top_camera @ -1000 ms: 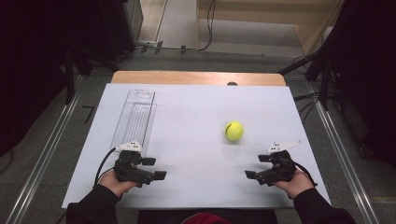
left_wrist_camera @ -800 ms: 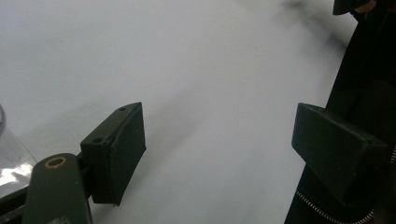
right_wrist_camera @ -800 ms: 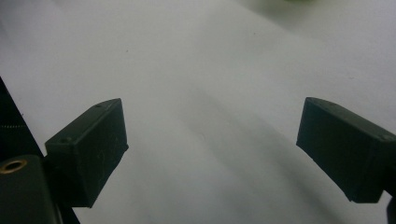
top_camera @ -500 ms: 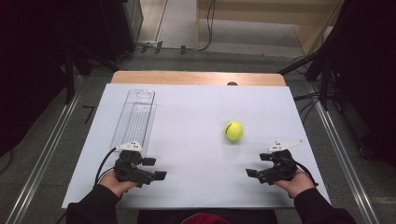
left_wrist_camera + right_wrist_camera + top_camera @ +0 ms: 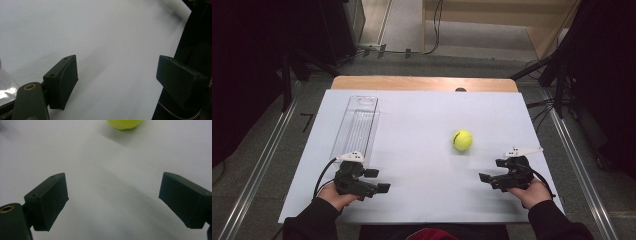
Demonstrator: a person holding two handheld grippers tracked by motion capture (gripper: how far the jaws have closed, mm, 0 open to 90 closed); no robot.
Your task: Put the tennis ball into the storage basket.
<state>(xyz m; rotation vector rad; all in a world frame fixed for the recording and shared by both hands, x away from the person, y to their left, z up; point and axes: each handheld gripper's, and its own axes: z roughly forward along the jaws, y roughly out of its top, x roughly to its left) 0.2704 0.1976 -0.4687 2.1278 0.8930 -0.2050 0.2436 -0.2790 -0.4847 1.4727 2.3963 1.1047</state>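
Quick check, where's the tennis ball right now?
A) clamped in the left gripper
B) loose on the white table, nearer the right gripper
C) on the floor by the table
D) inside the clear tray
B: the tennis ball lies free on the white table, apart from the clear tray, nearer the right gripper than the left gripper; both grippers' jaws stand wide apart with nothing between them.
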